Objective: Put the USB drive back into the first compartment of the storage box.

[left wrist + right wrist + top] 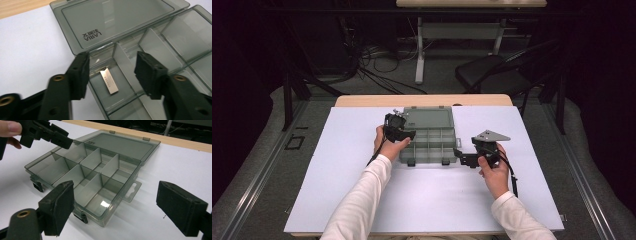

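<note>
A smoky clear compartment box (430,142) lies open on the white board, its lid (428,118) flat at the far side. The same box (85,173) has several divided cells. A small silver metal piece (109,81) lies in a corner cell of the box (160,47) beside the lid hinge. My left gripper (404,134) hovers at the box's left side, and my left gripper (111,72) stands open right above that piece with nothing held. My right gripper (458,154) is at the box's near right corner; my right gripper (115,207) is open and empty.
The white board (427,200) covers a wooden table (362,100). Beyond the table stand a dark folding chair (492,72), a desk leg (419,55) and floor cables. Two black latches (428,162) sit on the box's near edge.
</note>
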The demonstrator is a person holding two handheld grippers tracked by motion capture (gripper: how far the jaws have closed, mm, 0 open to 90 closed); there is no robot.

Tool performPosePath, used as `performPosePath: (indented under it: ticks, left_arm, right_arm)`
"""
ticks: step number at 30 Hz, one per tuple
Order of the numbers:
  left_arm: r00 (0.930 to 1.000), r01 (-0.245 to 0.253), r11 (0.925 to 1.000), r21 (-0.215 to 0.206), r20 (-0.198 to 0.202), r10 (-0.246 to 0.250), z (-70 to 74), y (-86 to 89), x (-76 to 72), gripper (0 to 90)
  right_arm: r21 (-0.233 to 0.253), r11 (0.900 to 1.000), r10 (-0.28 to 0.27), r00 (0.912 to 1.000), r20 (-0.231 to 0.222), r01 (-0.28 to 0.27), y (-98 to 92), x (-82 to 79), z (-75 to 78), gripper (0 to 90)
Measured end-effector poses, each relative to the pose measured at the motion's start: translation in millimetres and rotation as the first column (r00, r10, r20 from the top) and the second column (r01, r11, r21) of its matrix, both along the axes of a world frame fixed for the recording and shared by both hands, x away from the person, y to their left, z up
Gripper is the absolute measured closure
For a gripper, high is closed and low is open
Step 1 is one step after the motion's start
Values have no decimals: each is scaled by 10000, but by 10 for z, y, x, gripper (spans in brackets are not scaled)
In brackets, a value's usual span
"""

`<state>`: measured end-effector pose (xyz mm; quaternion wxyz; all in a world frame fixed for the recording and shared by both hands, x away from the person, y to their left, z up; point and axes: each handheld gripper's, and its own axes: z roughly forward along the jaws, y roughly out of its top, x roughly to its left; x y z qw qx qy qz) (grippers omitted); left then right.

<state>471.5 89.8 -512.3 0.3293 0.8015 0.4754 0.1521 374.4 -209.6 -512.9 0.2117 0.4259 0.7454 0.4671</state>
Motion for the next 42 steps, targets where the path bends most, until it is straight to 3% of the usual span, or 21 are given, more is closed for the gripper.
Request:
performPosePath:
  ticks: [4,7,10,13,14,18,19,24,36,42]
  left_arm:
    - [9999,-115,9997,-219,-113,113,23,41,5,381]
    - [9999,-44,9998,-190,99,46,42,62,0,370]
    - [9980,482,9981,-382,439,-465,58,93,6,370]
    - [9977,557,9982,-215,389,-548,90,116,-10,370]
    - [9970,563,9980,-286,554,-546,87,118,-14,370]
    - [9967,790,9939,-769,223,-775,121,164,-27,341]
    - [9958,888,9910,-1002,304,-862,117,168,-24,313]
    - [9913,1282,9842,-1223,466,-1234,144,187,-41,253]
    - [9868,1566,9825,-1006,588,-1512,177,235,-95,246]
    - [9840,1744,9810,-845,522,-1704,83,316,-174,256]
  right_arm:
    - [-18,10000,10,10000,-29,-10,0,-1,3,146]
    - [-18,10000,1,10000,-12,-1,2,3,-2,146]
    - [3,10000,-13,10000,-23,13,0,3,-1,147]
    - [-7,10000,-21,10000,-26,20,-1,2,-2,146]
    - [-6,10000,-18,10000,-31,18,-1,2,-2,147]
    - [-26,10000,-20,10000,-77,20,-5,3,-3,146]
    - [-9,10000,-11,10000,-77,11,-5,4,-3,146]
    - [27,10000,-17,10000,-52,17,-5,4,-1,147]
    - [54,10000,17,10000,-23,-16,-2,-2,5,147]
    - [36,10000,16,10000,-42,-16,-10,0,7,146]
